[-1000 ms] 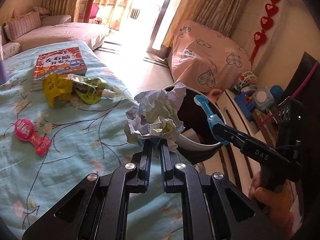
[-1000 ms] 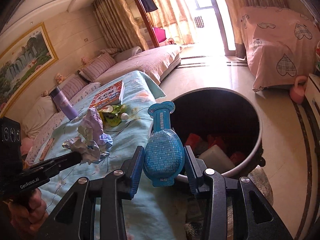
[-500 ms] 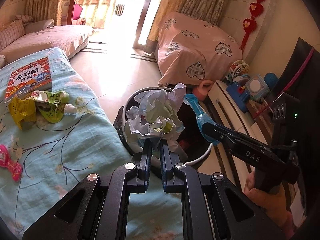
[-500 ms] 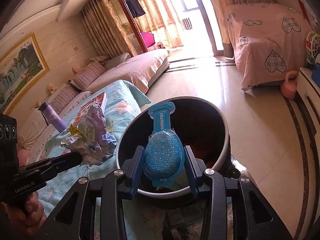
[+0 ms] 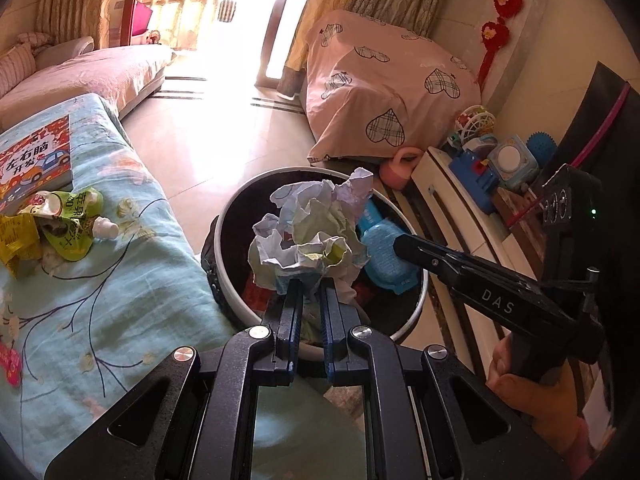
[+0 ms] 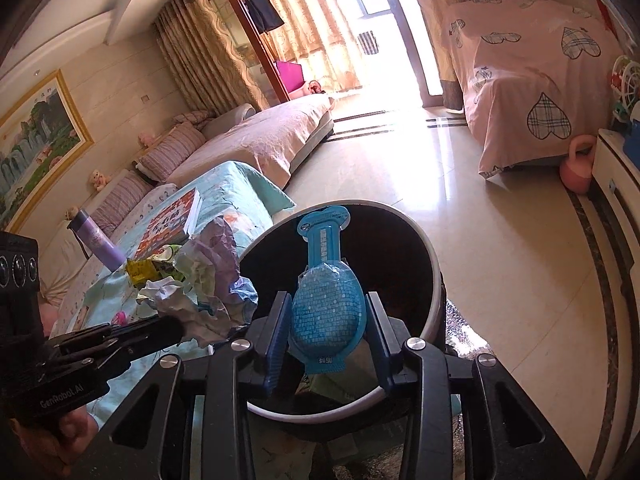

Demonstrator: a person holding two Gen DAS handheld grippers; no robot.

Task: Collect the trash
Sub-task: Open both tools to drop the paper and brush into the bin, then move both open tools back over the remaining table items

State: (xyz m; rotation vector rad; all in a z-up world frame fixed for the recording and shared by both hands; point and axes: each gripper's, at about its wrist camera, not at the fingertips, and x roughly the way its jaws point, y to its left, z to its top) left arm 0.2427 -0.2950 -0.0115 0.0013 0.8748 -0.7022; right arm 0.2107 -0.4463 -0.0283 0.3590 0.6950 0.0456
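My left gripper (image 5: 306,286) is shut on a crumpled paper ball (image 5: 310,232) and holds it above the round black trash bin (image 5: 240,312) with a white rim. My right gripper (image 6: 328,308) is shut on a blue packet (image 6: 326,304) and holds it over the same bin (image 6: 434,280). The blue packet (image 5: 380,252) shows just right of the paper ball in the left wrist view. The paper ball (image 6: 200,288) shows at the bin's left edge in the right wrist view. Green and yellow wrappers (image 5: 52,228) lie on the bed.
A book (image 5: 36,160) and a pink toy (image 5: 8,364) lie on the blue floral bedcover (image 5: 120,280). A purple bottle (image 6: 96,242) stands further back. A low cabinet with toys (image 5: 480,176) stands right of the bin. A pink-covered piece of furniture (image 5: 384,92) stands beyond.
Both grippers have moved from the bed edge to over the bin, still holding the paper ball and the blue packet.
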